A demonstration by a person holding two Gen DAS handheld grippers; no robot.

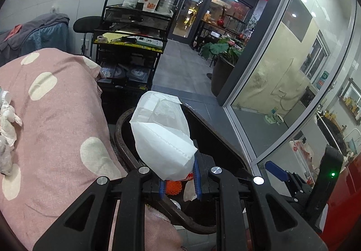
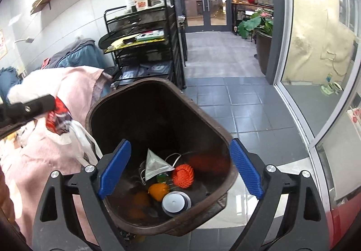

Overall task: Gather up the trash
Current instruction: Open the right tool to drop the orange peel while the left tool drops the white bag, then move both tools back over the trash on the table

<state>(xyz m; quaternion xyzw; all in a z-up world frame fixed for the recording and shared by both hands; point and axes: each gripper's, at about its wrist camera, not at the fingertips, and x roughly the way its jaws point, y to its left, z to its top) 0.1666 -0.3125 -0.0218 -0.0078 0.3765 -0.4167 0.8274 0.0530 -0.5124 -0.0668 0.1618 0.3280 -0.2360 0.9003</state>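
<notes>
My left gripper (image 1: 179,183) is shut on a white paper bag (image 1: 162,136) with a red print at its lower end. It holds the bag above the near rim of the brown trash bin (image 1: 123,138). In the right wrist view my right gripper (image 2: 180,169) stands open over the bin (image 2: 225,136), with nothing between its blue pads. In the bin lie a grey face mask (image 2: 155,166), an orange net ball (image 2: 183,175), an orange fruit (image 2: 158,191) and a white round lid (image 2: 176,202). The left gripper (image 2: 53,104) shows at the left with the bag (image 2: 61,124) hanging from it.
A pink dotted blanket (image 1: 56,115) covers a seat left of the bin, with crumpled tissues (image 1: 8,122) on it. Behind stands a black cart (image 1: 133,32) loaded with bottles. A glass wall (image 1: 282,93) runs along the right, with a potted plant (image 1: 223,52) by it. The floor is grey tiles (image 2: 237,104).
</notes>
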